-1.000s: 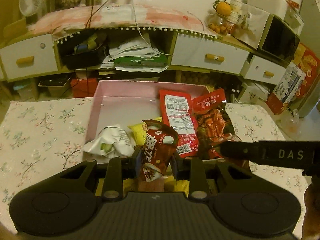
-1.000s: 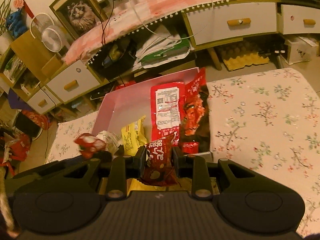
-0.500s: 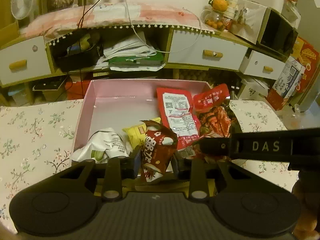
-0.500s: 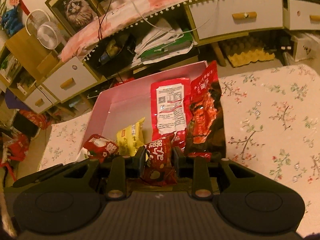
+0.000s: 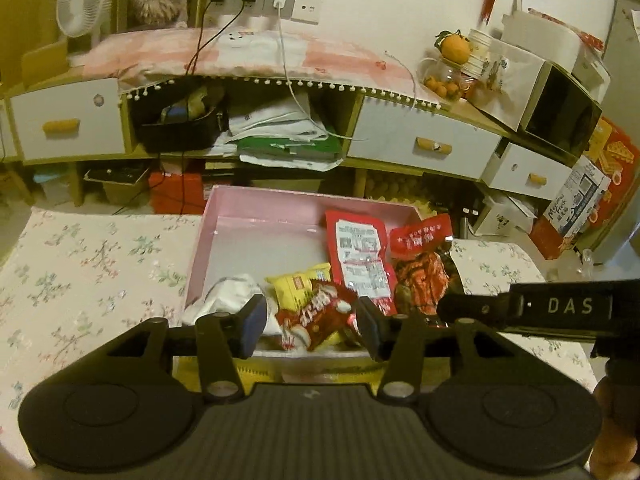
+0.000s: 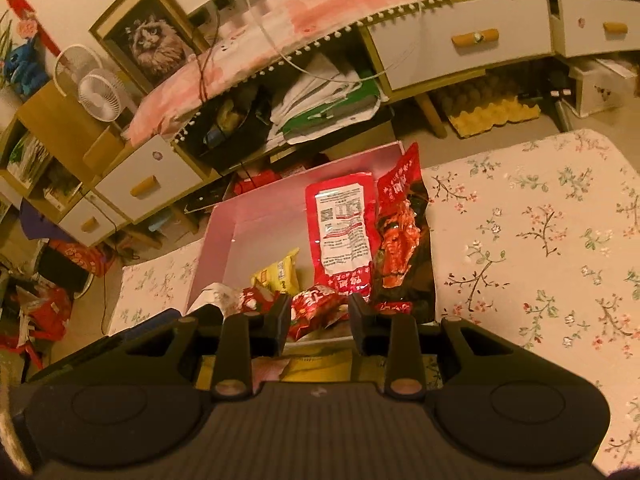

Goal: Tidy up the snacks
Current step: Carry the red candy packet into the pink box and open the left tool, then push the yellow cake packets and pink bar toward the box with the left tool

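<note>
A pink box (image 5: 256, 208) (image 6: 224, 220) stands on the floral table. It holds a white packet (image 5: 228, 292), a yellow packet (image 5: 298, 284) (image 6: 280, 272), a tall red pouch (image 5: 360, 252) (image 6: 342, 224) and a dark red pouch (image 5: 424, 268) (image 6: 400, 224). My left gripper (image 5: 310, 326) is open over the box's near edge; a small red snack packet (image 5: 316, 316) lies loose between its fingers. My right gripper (image 6: 318, 322) is open too, with another small red packet (image 6: 316, 308) lying between its fingers in the box.
The floral table (image 5: 80, 272) (image 6: 540, 240) extends left and right of the box. Behind it is a cluttered cabinet with white drawers (image 5: 424, 144) and an open shelf of papers (image 5: 280, 132). The right gripper's body (image 5: 560, 308) crosses the left wrist view.
Both grippers have opened and let go of their small red packets, which now lie in the box's near end. Both moved slightly toward the box.
</note>
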The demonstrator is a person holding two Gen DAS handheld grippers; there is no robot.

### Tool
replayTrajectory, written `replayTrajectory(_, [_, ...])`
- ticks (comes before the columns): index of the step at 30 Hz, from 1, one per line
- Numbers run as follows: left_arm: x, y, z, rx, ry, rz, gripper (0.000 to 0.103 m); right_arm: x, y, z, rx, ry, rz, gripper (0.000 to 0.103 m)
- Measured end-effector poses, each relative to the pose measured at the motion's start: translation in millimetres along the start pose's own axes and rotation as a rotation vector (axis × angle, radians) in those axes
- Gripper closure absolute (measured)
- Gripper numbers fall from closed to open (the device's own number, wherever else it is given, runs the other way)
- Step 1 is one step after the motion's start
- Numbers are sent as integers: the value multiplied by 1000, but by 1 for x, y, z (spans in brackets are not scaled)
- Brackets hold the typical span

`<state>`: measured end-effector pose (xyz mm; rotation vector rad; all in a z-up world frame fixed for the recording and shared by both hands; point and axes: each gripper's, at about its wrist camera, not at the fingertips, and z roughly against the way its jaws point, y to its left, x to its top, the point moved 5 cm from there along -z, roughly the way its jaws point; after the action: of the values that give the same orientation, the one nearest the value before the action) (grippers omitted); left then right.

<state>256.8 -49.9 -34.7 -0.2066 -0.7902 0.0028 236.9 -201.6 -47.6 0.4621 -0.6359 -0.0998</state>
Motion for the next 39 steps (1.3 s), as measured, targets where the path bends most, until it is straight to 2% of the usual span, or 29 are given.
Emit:
replayTrajectory(10, [-28, 16, 31, 34, 105, 64, 48, -18, 9, 34, -11, 21, 92, 68])
replayTrajectory(15, [-39, 31, 56, 57, 111, 70, 48, -29, 3, 55, -12, 36, 112, 65])
replayTrajectory(19, [-49, 38, 65, 55, 120, 78, 48, -37, -3, 61, -4, 54, 109, 58])
replayTrajectory(25, [-56, 35, 56, 74, 145, 59, 48, -48, -2, 51, -2, 99, 98, 57])
replayTrajectory(29, [-60, 33, 50, 85, 155, 40, 48, -54, 2, 45, 0, 115, 110, 50])
replayTrajectory(33, [-64, 34, 40, 95, 179, 43, 47, -60, -1, 34, -3, 149, 100, 49])
replayTrajectory(36, [-66, 36, 35, 103, 195, 39, 43, -63, -4, 29, -2, 176, 74, 46])
replayTrajectory(39, [-67, 37, 31, 113, 200, 37, 37, -65, -4, 29, 1, 182, 65, 37])
